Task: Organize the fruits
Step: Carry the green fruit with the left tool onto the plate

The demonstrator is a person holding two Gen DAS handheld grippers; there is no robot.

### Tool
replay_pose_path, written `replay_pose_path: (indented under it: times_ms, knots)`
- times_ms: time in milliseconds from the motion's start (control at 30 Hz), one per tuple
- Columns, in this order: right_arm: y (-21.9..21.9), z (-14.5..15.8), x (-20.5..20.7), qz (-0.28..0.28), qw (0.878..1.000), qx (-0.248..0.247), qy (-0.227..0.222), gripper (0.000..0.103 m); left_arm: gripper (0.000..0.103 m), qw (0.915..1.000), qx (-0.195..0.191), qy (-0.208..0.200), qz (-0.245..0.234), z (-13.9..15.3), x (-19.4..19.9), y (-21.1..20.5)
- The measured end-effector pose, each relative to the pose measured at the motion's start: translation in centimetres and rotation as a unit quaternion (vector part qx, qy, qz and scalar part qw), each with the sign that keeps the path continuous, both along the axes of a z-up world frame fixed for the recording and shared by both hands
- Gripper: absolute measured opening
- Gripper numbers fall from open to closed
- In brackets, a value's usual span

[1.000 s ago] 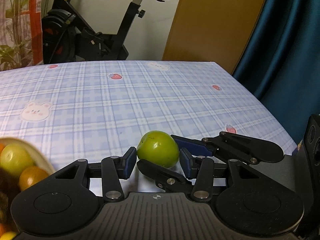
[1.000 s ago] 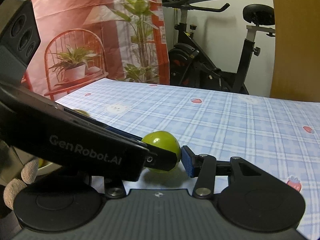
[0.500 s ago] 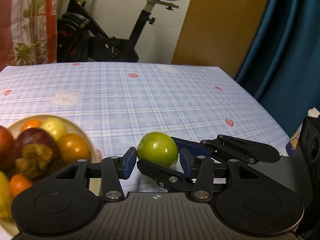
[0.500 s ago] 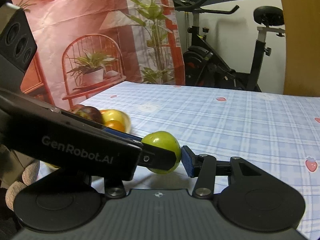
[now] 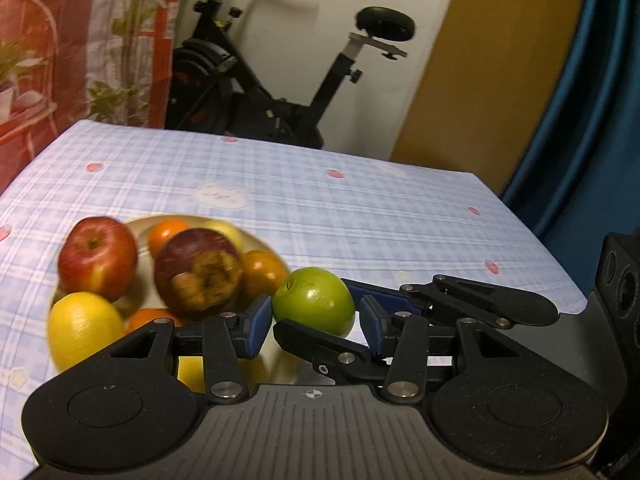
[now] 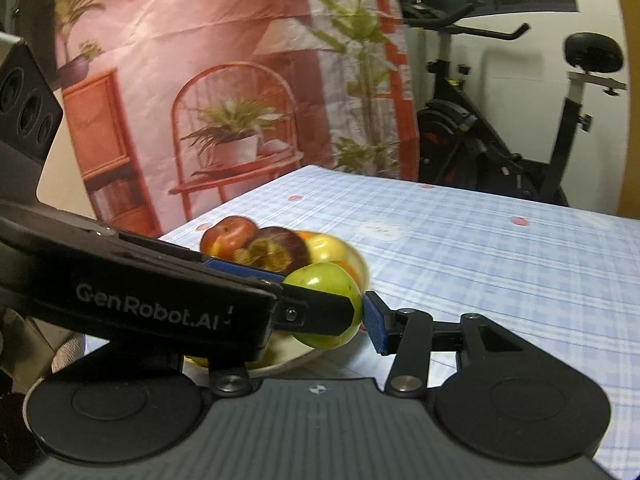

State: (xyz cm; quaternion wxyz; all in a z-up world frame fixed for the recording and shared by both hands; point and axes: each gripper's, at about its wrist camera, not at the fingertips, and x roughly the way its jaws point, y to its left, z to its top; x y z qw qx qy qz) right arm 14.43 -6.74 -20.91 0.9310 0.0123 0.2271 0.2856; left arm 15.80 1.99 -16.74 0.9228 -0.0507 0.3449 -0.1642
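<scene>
A green apple (image 5: 314, 300) is held between two crossed grippers, above the right rim of a pale bowl (image 5: 262, 246). In the left wrist view my left gripper (image 5: 314, 322) has its blue pads on either side of the apple, and the right gripper's fingers (image 5: 320, 346) cross in front. In the right wrist view the apple (image 6: 326, 294) sits against my right gripper's (image 6: 344, 318) right pad (image 6: 374, 326); the left gripper's body hides its left finger. The bowl holds a red apple (image 5: 98, 258), a dark bruised fruit (image 5: 198, 270), oranges and a lemon (image 5: 82, 330).
The table (image 5: 360, 216) has a blue plaid cloth with strawberry and bear prints. Its far and right edges are close. An exercise bike (image 5: 256, 80) stands behind it, a blue curtain (image 5: 580, 120) to the right. The bowl also shows in the right wrist view (image 6: 356, 266).
Both grippers have carried the green apple to the left, and it now hangs over the bowl's right rim. The bowl of fruit has come fully into view.
</scene>
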Motion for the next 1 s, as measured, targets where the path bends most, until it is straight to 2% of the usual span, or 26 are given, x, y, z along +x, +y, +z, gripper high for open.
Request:
replay_pose_path:
  times_ms: [233, 767, 1000]
  knots:
    - [1.6, -0.9, 1.4, 0.02, 1.0, -0.007, 0.004, 0.049, 0.05, 0.9998, 0.001, 0.003, 0.018, -0.4, 0.3, 0.8]
    - [0.1, -2.0, 1.2, 0.013, 0.999, 0.034, 0.011, 0.049, 0.051, 0.9986, 0.042, -0.023, 0.023, -0.1, -1.0, -0.5]
    - [0.2, -2.3, 0.9, 0.019, 0.999, 0.028, 0.0, 0.05, 0.051, 0.9978, 0.053, -0.029, 0.027, 0.0, -1.8, -0.7]
